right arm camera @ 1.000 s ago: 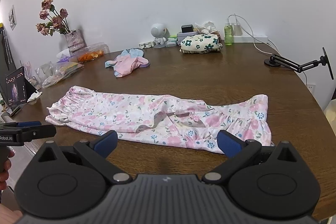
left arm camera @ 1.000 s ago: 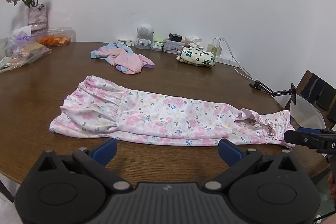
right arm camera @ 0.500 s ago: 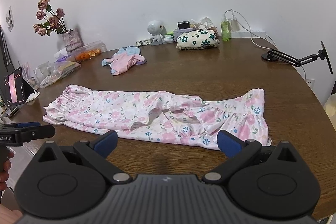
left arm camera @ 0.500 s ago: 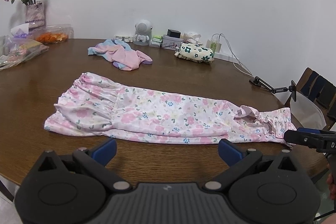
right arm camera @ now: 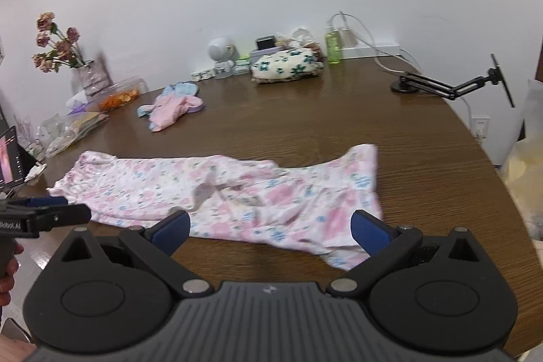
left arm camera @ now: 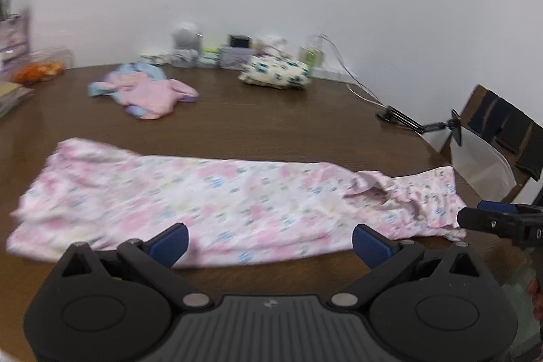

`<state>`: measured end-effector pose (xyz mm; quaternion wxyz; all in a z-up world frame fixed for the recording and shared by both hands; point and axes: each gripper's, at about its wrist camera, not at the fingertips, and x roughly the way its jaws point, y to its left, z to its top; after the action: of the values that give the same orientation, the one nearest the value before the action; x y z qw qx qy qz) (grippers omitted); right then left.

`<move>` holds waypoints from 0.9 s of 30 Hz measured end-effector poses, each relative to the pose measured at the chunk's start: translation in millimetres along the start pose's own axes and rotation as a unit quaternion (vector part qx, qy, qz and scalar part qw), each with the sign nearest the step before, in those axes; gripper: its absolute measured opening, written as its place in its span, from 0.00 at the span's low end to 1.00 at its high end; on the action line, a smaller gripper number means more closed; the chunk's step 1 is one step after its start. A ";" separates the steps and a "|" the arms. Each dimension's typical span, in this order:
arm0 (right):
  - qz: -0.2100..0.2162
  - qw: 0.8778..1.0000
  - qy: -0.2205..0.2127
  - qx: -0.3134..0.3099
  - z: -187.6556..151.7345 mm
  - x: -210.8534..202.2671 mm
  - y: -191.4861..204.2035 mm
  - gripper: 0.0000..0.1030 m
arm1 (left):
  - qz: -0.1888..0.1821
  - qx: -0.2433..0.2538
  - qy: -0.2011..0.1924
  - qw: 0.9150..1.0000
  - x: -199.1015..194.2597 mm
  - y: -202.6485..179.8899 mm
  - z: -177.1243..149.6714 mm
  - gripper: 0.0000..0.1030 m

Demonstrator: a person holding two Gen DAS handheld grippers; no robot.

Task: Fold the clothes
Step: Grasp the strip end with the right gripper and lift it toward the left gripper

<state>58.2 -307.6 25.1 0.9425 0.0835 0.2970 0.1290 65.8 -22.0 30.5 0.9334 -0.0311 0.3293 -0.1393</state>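
Note:
A long pink floral garment (left arm camera: 217, 195) lies flat across the brown table (left arm camera: 271, 124); it also shows in the right wrist view (right arm camera: 230, 192). My left gripper (left arm camera: 269, 241) is open and empty, its fingertips over the garment's near edge toward its left half. My right gripper (right arm camera: 269, 228) is open and empty, just over the near edge of the garment's right end. The right gripper also shows from the side in the left wrist view (left arm camera: 488, 221), and the left gripper shows in the right wrist view (right arm camera: 57, 212).
A crumpled pink and blue garment (right arm camera: 173, 104) and a folded cream floral one (right arm camera: 286, 67) lie at the back. A vase of flowers (right arm camera: 91, 73), bags (right arm camera: 74, 128), a small white robot toy (right arm camera: 222, 51), a green bottle (right arm camera: 332, 44) and a black desk arm (right arm camera: 451, 87) ring the table. A chair (left arm camera: 495, 138) stands at the right.
Both grippers have moved forward and lower toward the garment's near edge; the garment now looks larger and its edge sits between the fingers. The garment itself has not moved.

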 end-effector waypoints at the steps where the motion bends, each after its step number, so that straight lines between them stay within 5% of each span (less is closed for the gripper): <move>1: -0.004 1.000 -0.001 0.001 1.4 -0.3 -4.3 1.00 | -0.012 0.007 0.004 1.000 8.6 -7.6 6.0 1.00; 9: -0.005 0.997 0.020 0.075 5.6 15.9 -62.1 1.00 | -0.071 0.076 0.008 0.994 73.6 -66.9 42.3 0.93; 12: 0.016 0.994 0.036 0.099 5.6 25.7 -75.8 0.94 | -0.088 0.103 0.012 0.991 95.7 -84.6 51.2 0.79; 17: 0.039 0.989 0.050 0.132 2.5 40.1 -85.4 0.66 | -0.123 0.157 0.042 0.979 124.6 -113.6 46.3 0.52; 21: 0.044 0.986 0.037 0.156 -1.2 43.7 -88.6 0.65 | -0.130 0.181 0.067 0.972 138.5 -121.6 33.7 0.26; 24: 0.045 0.985 0.030 0.166 -2.2 46.5 -89.0 0.58 | -0.130 0.191 0.065 0.971 143.2 -123.2 26.9 0.23; 27: 0.042 0.981 0.020 0.190 -8.0 50.6 -89.6 0.29 | -0.132 0.189 0.060 0.971 141.8 -121.4 24.9 0.23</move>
<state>111.0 -377.5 -29.6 0.8971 0.2707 0.3310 0.1113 157.8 -179.1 -17.9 0.8743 0.1115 0.3450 -0.3227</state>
